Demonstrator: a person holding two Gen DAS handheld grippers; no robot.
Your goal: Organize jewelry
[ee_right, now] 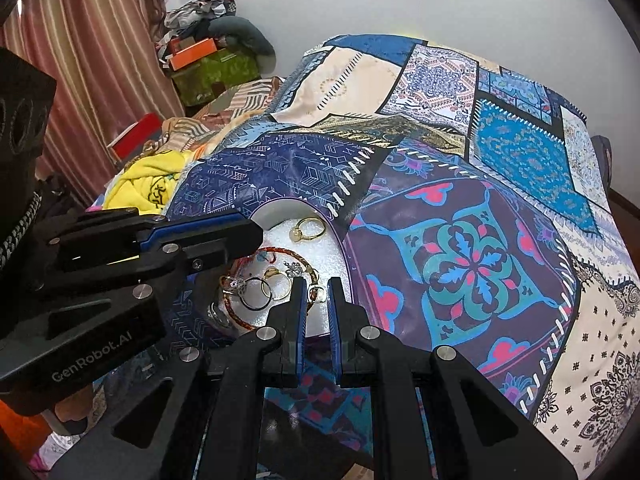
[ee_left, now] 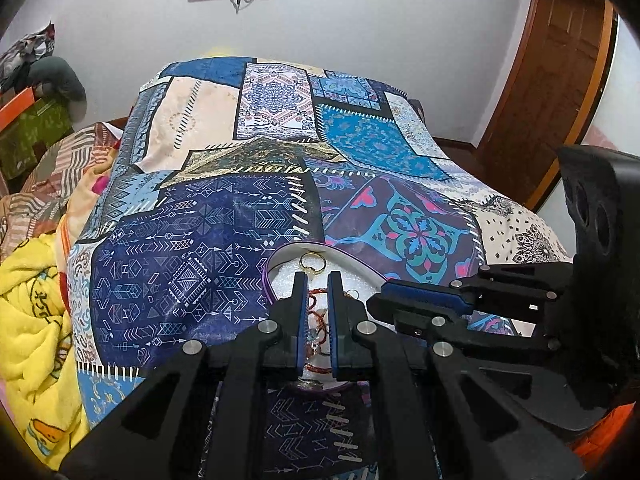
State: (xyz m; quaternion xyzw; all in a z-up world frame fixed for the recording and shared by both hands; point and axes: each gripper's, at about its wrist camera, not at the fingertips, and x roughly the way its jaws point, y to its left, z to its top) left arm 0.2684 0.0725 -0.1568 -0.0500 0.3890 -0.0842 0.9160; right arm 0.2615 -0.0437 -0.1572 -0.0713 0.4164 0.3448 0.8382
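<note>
A round white tray with a purple rim (ee_right: 280, 203) lies on the patchwork bedspread and holds loose jewelry. In it are a gold ring with a pale stone (ee_right: 307, 229), a red braided bracelet (ee_right: 280, 254), a silver ring (ee_right: 256, 299) and several small pieces. My right gripper (ee_right: 317, 284) hovers over the tray's near right edge, jaws shut with nothing gripped; a small ring shows beyond the tips. My left gripper (ee_left: 317, 280) hangs over the tray (ee_left: 280, 256), shut and empty, with the bracelet (ee_left: 316, 294) showing past its fingers. The gold ring (ee_left: 310, 263) lies just beyond its tips.
The patchwork bedspread (ee_left: 248, 208) covers a raised bed. A yellow blanket (ee_left: 32, 320) lies bunched at the left. Boxes and clothes (ee_right: 208, 60) are stacked by the striped curtain (ee_right: 92, 48). A wooden door (ee_left: 560, 72) stands at the right.
</note>
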